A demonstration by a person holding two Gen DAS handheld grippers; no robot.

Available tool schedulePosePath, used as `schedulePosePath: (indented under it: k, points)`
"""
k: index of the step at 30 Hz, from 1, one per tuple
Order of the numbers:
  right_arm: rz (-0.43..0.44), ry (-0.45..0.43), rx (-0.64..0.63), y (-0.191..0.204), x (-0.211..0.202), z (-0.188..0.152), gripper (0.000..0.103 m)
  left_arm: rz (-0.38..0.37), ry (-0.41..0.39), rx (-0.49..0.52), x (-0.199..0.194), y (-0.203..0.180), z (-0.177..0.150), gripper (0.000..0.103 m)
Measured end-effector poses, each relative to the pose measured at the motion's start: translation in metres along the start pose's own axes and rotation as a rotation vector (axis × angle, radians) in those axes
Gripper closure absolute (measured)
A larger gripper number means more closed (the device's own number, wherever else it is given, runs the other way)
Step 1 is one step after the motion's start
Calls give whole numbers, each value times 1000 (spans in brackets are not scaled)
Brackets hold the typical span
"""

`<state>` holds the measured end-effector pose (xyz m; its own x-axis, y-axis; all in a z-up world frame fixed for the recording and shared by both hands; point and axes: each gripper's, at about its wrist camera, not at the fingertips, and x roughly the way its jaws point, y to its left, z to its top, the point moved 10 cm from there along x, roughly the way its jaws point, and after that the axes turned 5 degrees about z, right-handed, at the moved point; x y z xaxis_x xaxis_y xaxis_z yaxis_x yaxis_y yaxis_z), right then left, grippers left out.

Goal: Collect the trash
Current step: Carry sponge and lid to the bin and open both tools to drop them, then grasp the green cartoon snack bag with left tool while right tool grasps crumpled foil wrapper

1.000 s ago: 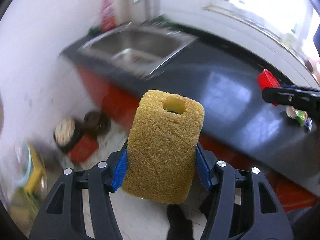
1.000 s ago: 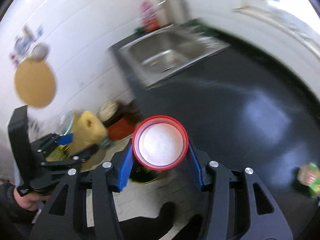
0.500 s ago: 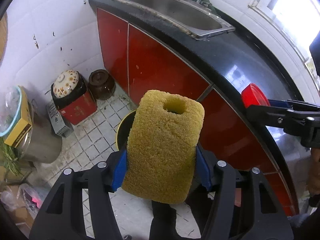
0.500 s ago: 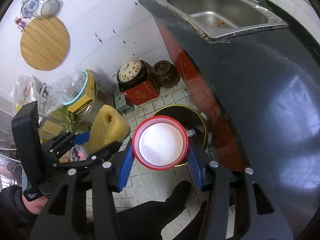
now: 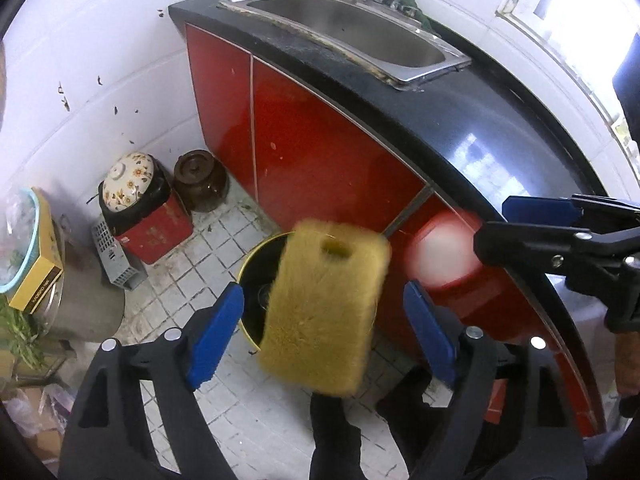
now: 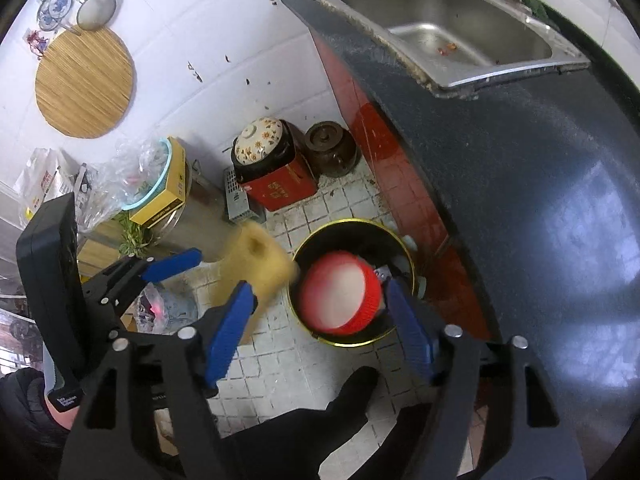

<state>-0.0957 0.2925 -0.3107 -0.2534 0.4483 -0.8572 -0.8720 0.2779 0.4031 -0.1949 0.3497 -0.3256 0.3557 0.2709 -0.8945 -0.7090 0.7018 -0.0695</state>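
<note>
At the far left of the floor, a yellow box [image 6: 166, 192] sits by a teal-rimmed basin [image 6: 148, 176] wrapped in clear plastic, and a round woven mat [image 6: 84, 82] hangs on the white tiled wall above. Next along stand a red box [image 5: 154, 228] carrying a black pot with a floral lid [image 5: 128, 182], and a brown lidded jar [image 5: 200, 184] just beside it. The left claw [image 5: 320, 328] is released, its blue pads spread wide with a gap on either side of the yellow sponge [image 5: 324, 306]; the sponge is motion-blurred, touching neither pad, and hangs in the air over the near rim of the black bin [image 5: 256, 272] with its gold edge. In the right wrist view the same sponge [image 6: 256, 264] appears just left of the bin [image 6: 356, 342]. The right claw [image 6: 320, 330] is also released, pads well apart, and the red-rimmed lid [image 6: 338, 296] is blurred in mid-air between them, directly over the bin's mouth. To the right, red cabinet doors [image 5: 320, 148] run under the dark surface [image 6: 520, 168], which holds a steel sink [image 6: 452, 28] at its far end
</note>
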Motion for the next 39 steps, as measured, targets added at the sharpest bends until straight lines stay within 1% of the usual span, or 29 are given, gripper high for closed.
schedulePosePath:
  k: [8, 10, 12, 13, 15, 17, 18, 19, 21, 23, 25, 27, 30, 31, 32, 33, 35, 37, 39]
  points:
    - [4, -34, 36, -13, -18, 2, 35, 17, -2, -6, -2, 5, 1, 23]
    - [-2, -48, 47, -20, -28, 0, 34, 18, -2, 5, -4, 0, 2, 20]
    - [-10, -69, 63, -29, -41, -2, 29, 16, -8, 30, -7, -10, 5, 17]
    - [-20, -90, 79, -37, -54, -4, 28, 16, -15, 59, -9, -19, 8, 13]
    - [-42, -129, 112, -53, -76, -9, 23, 16, -31, 130, -14, -41, 14, 10]
    - [-91, -179, 155, -80, -108, -19, 19, 8, -43, 216, -18, -70, 22, 7]
    - [-117, -206, 174, -93, -124, -25, 18, -6, -52, 277, -21, -93, 26, 7]
    - [-159, -242, 200, -110, -147, -33, 18, -32, -68, 338, -25, -119, 31, 7]
    - [-225, -288, 246, -139, -181, -49, 17, -92, -95, 438, -32, -171, 37, 7]
    - [-303, -351, 333, -181, -228, -77, 17, -164, -129, 558, -42, -233, 42, 7]
    - [-357, -400, 410, -212, -264, -102, 17, -232, -158, 652, -51, -288, 42, 7]
    - [-410, -446, 497, -246, -300, -133, 17, -307, -190, 758, -63, -354, 40, 7]
    - [-511, -508, 639, -299, -356, -195, 17, -417, -226, 883, -81, -442, 32, 7]
    - [-531, -523, 668, -312, -371, -211, 17, -448, -234, 918, -85, -468, 28, 7]
    - [-554, -536, 695, -322, -381, -225, 17, -477, -238, 947, -88, -489, 26, 7]
    - [-591, -553, 734, -335, -397, -247, 17, -511, -238, 983, -91, -515, 21, 7]
    - [-628, -567, 785, -354, -415, -279, 17, -546, -235, 1035, -92, -549, 11, 7]
    - [-651, -573, 833, -367, -426, -308, 17, -567, -241, 1091, -92, -581, -1, 7]
    - [-656, -568, 874, -381, -431, -330, 17, -579, -234, 1141, -88, -601, -8, 7]
